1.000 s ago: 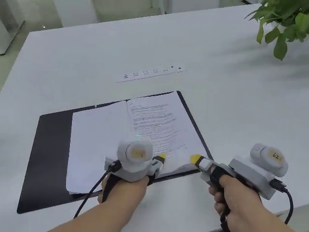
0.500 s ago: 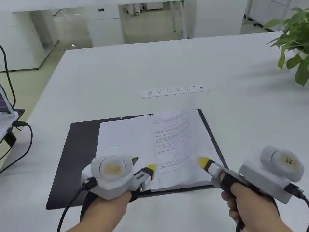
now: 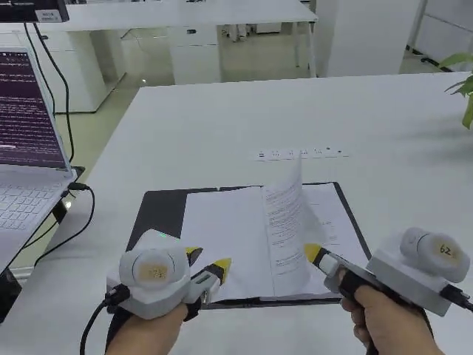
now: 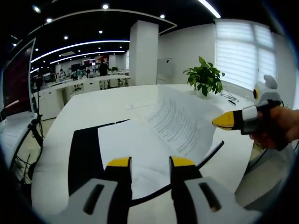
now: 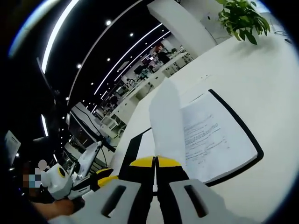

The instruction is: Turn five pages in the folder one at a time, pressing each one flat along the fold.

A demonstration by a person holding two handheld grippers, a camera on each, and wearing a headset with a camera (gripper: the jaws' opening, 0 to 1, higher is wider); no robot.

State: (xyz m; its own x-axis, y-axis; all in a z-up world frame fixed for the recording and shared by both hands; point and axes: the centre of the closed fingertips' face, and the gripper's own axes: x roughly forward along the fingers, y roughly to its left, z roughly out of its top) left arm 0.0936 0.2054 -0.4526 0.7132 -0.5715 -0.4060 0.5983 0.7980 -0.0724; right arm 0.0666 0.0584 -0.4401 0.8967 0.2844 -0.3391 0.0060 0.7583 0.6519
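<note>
A black folder (image 3: 159, 211) lies open on the white table with white sheets on both sides. One printed page (image 3: 284, 214) stands up, curling near the fold. My right gripper (image 3: 314, 255) is shut on that page's lower edge; in the right gripper view the page (image 5: 166, 121) rises from between the closed yellow tips of the right gripper (image 5: 155, 162). My left gripper (image 3: 208, 260) stands open over the left sheet's near edge, nothing between its tips. In the left gripper view, the left gripper (image 4: 150, 162) faces the folder (image 4: 84, 149), the lifted page (image 4: 182, 121) and the right gripper (image 4: 229, 120).
An open laptop (image 3: 22, 148) with cables sits at the table's left edge. A white power strip (image 3: 299, 154) lies just beyond the folder. A potted plant (image 3: 465, 89) stands at the far right. Bare tabletop (image 3: 222, 118) stretches behind the folder.
The head camera has tilted up. My right gripper has lifted the right-hand page from flat to standing. My left gripper has shifted left, off the right page to the left sheet's edge.
</note>
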